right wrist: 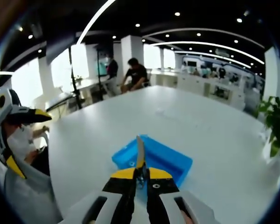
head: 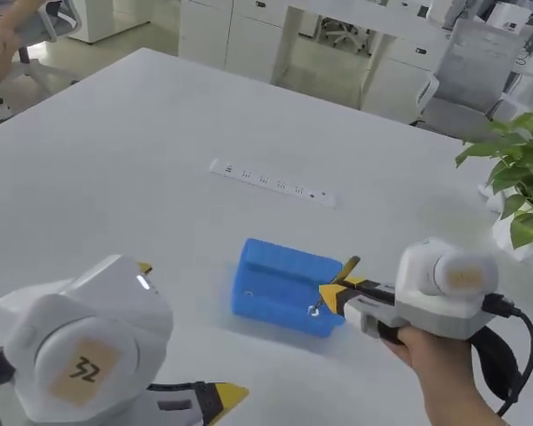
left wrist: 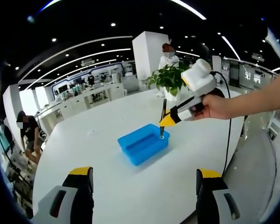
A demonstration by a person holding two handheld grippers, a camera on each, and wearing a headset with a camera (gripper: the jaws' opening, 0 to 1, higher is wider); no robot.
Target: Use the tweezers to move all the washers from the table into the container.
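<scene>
Tweezers [right wrist: 140,151] were pinched tight between the right gripper [right wrist: 141,173] jaws, tips pointing down at the near right corner of the container [head: 280,280]. A small silvery ring, apparently a washer [head: 314,311], sat at the tips, right by the rim; couldn't tell if it was inside or on the edge. Container was blue, rectangular, shallow, open-topped, on the white table [head: 115,151]. Pale speck [head: 249,295] on its floor, too small to identify. Left gripper [left wrist: 144,171] was well apart from the container, jaws spread wide, holding nothing. Power strip [head: 271,182] lay beyond the container.
</scene>
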